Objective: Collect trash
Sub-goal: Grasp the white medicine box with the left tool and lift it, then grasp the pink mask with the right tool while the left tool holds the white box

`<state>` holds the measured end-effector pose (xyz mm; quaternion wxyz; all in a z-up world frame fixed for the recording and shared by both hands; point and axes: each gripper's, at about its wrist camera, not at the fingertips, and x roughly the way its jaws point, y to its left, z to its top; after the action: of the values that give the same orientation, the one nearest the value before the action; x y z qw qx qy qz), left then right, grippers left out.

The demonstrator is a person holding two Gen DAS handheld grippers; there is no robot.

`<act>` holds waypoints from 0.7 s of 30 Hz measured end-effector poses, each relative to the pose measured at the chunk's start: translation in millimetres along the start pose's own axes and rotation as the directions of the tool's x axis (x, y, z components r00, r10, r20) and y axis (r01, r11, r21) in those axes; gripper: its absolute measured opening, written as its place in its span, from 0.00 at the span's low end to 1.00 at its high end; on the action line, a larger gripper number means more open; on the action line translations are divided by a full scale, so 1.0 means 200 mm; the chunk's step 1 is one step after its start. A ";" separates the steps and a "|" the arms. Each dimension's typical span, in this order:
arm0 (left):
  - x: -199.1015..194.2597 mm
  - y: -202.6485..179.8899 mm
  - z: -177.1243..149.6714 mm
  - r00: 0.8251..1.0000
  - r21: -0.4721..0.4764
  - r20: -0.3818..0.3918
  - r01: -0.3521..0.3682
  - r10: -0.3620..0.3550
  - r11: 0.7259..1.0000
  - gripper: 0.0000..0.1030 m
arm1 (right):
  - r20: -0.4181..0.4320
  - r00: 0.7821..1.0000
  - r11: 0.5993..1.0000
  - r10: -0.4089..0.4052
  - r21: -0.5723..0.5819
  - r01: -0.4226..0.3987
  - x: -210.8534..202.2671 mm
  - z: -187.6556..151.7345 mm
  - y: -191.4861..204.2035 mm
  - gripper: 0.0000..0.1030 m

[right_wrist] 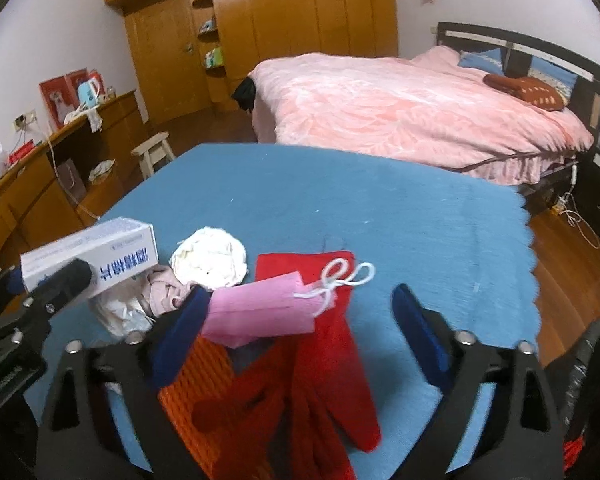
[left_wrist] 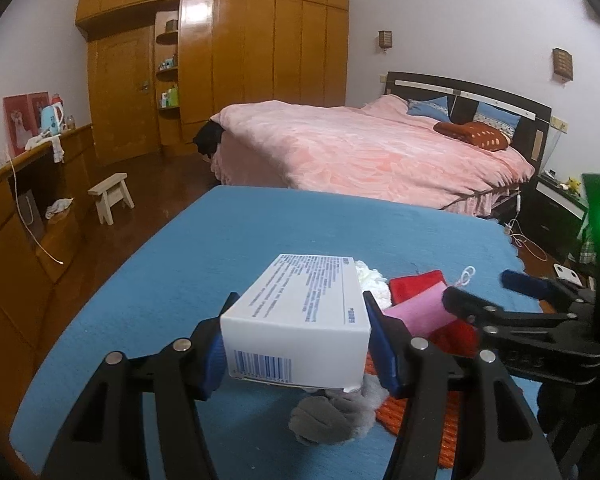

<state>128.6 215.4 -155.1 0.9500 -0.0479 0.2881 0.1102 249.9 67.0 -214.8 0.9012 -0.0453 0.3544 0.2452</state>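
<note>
My left gripper [left_wrist: 296, 320] is shut on a white cardboard box [left_wrist: 300, 316] with blue print and holds it above the blue tablecloth [left_wrist: 180, 280]; the box also shows in the right wrist view [right_wrist: 96, 256]. My right gripper [right_wrist: 304, 308] is open and hovers over a folded pink face mask [right_wrist: 260, 308] with white ear loops, which lies on red gloves [right_wrist: 324, 368]. An orange mesh [right_wrist: 200, 384] lies under the gloves. A white crumpled paper ball [right_wrist: 210, 258] and a grey-pink crumpled cloth [right_wrist: 166, 290] lie between the box and the mask.
A black trash bag [right_wrist: 592, 380] hangs at the table's right edge. Behind the table stands a bed with a pink cover [left_wrist: 360, 148]. A small wooden stool [left_wrist: 112, 196] stands on the floor at left, by a long wooden counter [left_wrist: 28, 200].
</note>
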 end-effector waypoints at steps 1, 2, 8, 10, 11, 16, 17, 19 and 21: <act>0.00 0.01 0.00 1.000 -0.001 0.001 -0.001 0.001 1.000 0.57 | -0.013 1.000 1.000 0.006 -0.004 -0.006 0.02 0.00 0.00 0.77; 0.01 0.01 0.00 1.000 -0.004 0.001 -0.002 0.002 1.000 0.57 | -0.028 1.000 1.000 0.012 -0.007 -0.013 0.05 0.00 0.01 0.77; 0.03 0.03 -0.01 1.000 -0.013 -0.009 0.001 -0.002 1.000 0.57 | -0.097 0.994 0.999 0.044 -0.028 -0.046 0.14 -0.03 0.05 0.54; 0.03 0.03 -0.01 1.000 -0.017 -0.010 0.002 -0.002 1.000 0.57 | -0.107 0.993 0.998 0.048 -0.032 -0.052 0.14 -0.04 0.06 0.45; 0.03 0.03 -0.01 1.000 -0.019 -0.010 0.003 -0.003 1.000 0.57 | -0.111 0.993 0.998 0.051 -0.033 -0.055 0.14 -0.05 0.06 0.43; 0.02 0.01 -0.01 1.000 -0.020 -0.010 0.003 -0.003 1.000 0.57 | -0.122 0.991 0.996 0.063 -0.048 -0.070 0.12 -0.06 0.06 0.08; 0.02 0.01 -0.01 1.000 -0.019 -0.010 0.003 -0.003 1.000 0.57 | -0.121 0.990 0.996 0.068 -0.047 -0.074 0.12 -0.05 0.05 0.07; 0.02 0.01 0.00 1.000 -0.018 -0.007 0.005 -0.005 1.000 0.57 | -0.108 0.991 0.996 0.080 -0.040 -0.084 0.09 -0.05 0.04 0.04; 0.01 0.01 0.00 1.000 -0.018 -0.006 0.005 -0.005 1.000 0.57 | -0.088 0.992 0.995 0.091 -0.029 -0.094 0.04 -0.04 0.02 0.04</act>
<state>129.4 218.0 -155.5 0.9490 -0.0574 0.2896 0.1102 248.0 72.6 -225.5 0.8718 -0.0544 0.3907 0.2904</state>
